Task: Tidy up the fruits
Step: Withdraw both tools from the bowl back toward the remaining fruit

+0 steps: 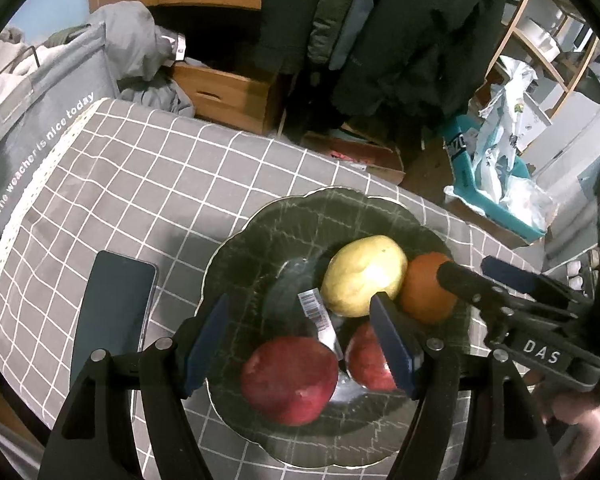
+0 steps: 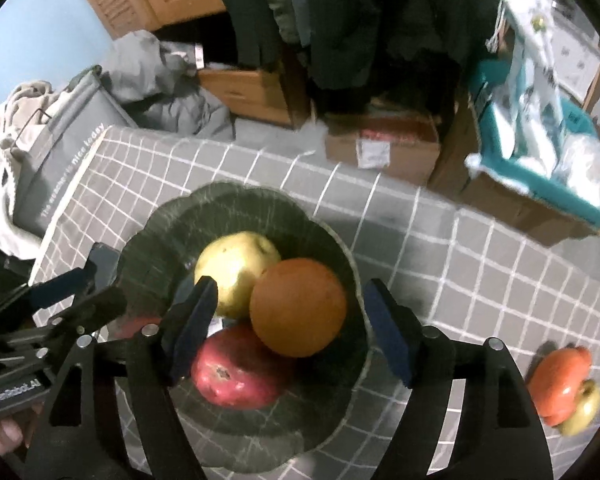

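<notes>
Right wrist view, nearest first: the right claw (image 2: 288,332) stands with its blue pads wide apart and pressing on nothing, hovering above the round orange fruit (image 2: 299,307), which sits on top of the pile in the dark scalloped glass bowl (image 2: 342,392); the orange rests against the red apple (image 2: 236,368) below it and the yellow-green apple (image 2: 236,274) behind it. It lies directly between and beneath the pads, so this claw looks to have finished with it. Lower right, well apart from the bowl on the grey checked cloth of the worktop (image 2: 440,264), lie a loose orange-red fruit (image 2: 560,384) and, touching it, a small yellow-green fruit (image 2: 584,408). They sit on the right claw's side and are not in the left wrist view, so the right hand is probably the nearer one for the coming pick, which would call for a swing rightward and down. The left claw (image 1: 300,340) is about half open over the near side of the bowl, holding nothing, with a second red apple (image 1: 290,380) and a barcode label (image 1: 320,316) below it. A dark smartphone (image 1: 116,312) lies just left of the bowl.
</notes>
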The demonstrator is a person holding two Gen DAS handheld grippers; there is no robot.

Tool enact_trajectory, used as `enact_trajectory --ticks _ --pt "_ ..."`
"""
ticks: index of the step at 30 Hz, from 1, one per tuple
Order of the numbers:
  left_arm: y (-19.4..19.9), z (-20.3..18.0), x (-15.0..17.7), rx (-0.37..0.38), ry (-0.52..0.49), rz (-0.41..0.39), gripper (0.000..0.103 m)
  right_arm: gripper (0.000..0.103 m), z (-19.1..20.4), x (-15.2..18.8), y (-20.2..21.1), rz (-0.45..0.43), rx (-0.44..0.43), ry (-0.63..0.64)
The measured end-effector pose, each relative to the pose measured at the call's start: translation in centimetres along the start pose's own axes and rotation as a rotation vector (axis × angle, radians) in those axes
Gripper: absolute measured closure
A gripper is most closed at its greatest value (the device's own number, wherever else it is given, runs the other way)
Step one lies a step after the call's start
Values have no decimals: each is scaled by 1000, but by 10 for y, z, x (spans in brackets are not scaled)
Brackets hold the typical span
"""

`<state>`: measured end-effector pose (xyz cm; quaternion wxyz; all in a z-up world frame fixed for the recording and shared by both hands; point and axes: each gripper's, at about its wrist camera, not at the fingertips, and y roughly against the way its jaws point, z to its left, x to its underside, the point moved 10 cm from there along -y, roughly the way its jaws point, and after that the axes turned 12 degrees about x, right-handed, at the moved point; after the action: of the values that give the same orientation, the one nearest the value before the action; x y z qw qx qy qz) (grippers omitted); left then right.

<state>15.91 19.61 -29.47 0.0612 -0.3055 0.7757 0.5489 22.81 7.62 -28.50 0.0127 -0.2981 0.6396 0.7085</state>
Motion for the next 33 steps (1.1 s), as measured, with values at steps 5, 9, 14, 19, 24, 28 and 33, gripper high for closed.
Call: enact_trajectory --ticks 5,9,14,19,24,28,33 --pt "15 -14 -3 17 -22 -28 28 27 -12 -6 26 -62 73 25" --pt "28 -24 -5 26 -41 -53 24 27 -22 -5 46 -118 153 68" --pt "46 -40 -7 41 -66 -83 22 27 -33 -1 68 -168 217 97" --pt "65 -60 -8 57 -102 -121 17 27 -45 1 93 -212 247 96" --pt "79 -82 -3 61 -154 -139 17 27 -58 5 121 -255 265 86" --pt "89 -98 1 66 -183 -152 16 27 -70 9 144 -286 273 72" --pt "100 -114 6 64 -217 -163 16 27 -89 17 169 -314 285 50"
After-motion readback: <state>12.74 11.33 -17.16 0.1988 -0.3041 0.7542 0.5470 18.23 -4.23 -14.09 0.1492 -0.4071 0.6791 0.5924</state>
